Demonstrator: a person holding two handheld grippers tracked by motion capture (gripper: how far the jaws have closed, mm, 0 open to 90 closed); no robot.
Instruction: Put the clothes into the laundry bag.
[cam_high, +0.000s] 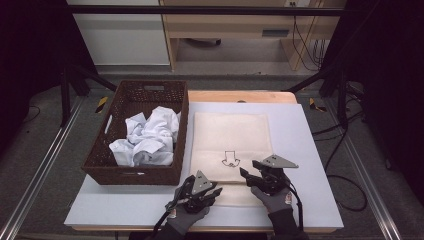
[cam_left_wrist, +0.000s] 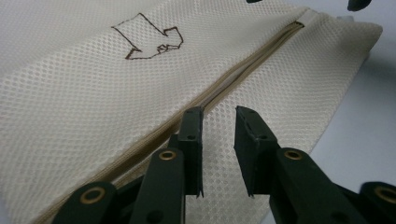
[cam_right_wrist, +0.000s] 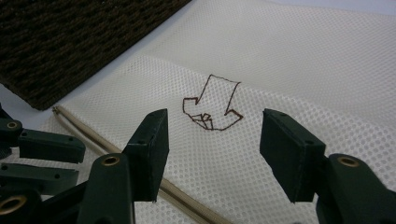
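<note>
Left claw (cam_left_wrist: 218, 122) & right claw (cam_right_wrist: 215, 140) both released — over cream mesh bag (cam_high: 230, 135) w/ drawn arrow (cam_right_wrist: 212, 103), zipper (cam_left_wrist: 224, 84).

1. Mesh bag (cam_high: 230, 145): near edge covered by both grippers in the high view.
2. Zipper (cam_left_wrist: 243, 70): near end passes under the left gripper (cam_left_wrist: 218, 114); pull not discernible.
3. Basket (cam_high: 135, 172): floor hidden by crumpled white cloth (cam_high: 147, 137); cut by the frame edge in the right gripper view.
4. Arrow mark (cam_right_wrist: 212, 105): small detail at its tip too fine to read.
5. Person's forearms cut off at the bottom edge.
</note>
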